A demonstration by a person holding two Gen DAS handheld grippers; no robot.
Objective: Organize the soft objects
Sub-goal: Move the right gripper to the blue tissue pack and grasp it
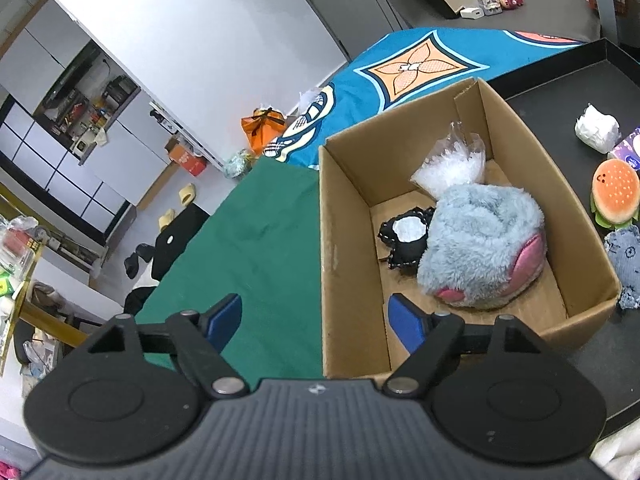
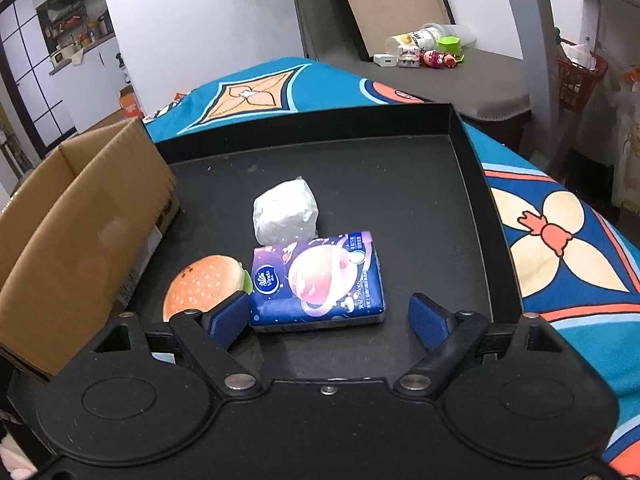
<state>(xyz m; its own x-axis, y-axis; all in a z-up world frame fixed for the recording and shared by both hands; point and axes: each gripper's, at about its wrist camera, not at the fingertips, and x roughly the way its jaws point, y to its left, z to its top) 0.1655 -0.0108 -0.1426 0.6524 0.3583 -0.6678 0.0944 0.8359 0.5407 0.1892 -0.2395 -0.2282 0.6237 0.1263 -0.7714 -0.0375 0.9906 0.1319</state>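
Cardboard box point(image 1: 348, 240) on the left already holds a grey plush point(image 1: 484, 248), a black pouch point(image 1: 404, 240) and a clear bag point(image 1: 452, 164). Left gripper point(image 1: 316, 320) hangs over its near wall, jaws spread wide, empty. To the right, on the black tray point(image 2: 472, 208), the tissue pack point(image 2: 316, 280) lies just ahead of the right gripper point(image 2: 328, 316), also wide open and holding nothing. Burger plush point(image 2: 200, 284) touches the pack's left. Recommended: centre on the pack, clear of the burger, and close across its width.
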